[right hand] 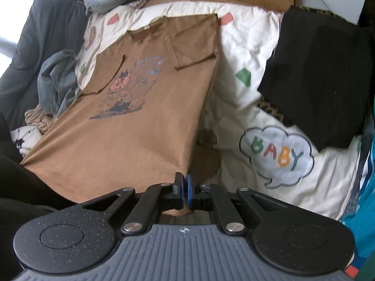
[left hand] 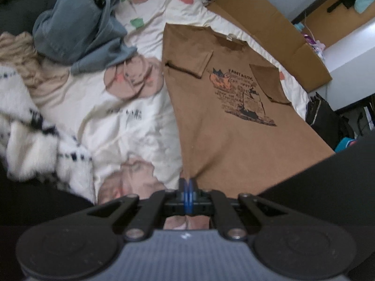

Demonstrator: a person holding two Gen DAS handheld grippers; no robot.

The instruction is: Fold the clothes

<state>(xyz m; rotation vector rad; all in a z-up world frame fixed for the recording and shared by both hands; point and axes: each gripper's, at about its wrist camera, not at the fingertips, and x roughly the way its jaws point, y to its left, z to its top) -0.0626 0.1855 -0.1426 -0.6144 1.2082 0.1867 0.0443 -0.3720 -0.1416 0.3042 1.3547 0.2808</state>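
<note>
Brown T-shirt (left hand: 229,126) hem pinched — both grippers

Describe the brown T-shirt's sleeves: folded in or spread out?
Folded in. Both sleeves of the brown T-shirt lie across its front beside the print, giving straight side edges.

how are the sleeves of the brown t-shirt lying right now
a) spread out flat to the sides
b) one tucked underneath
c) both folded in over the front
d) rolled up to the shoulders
c: on the brown t-shirt both sleeves lie folded inward across the chest, either side of the print, seen from both wrist cameras.
</note>
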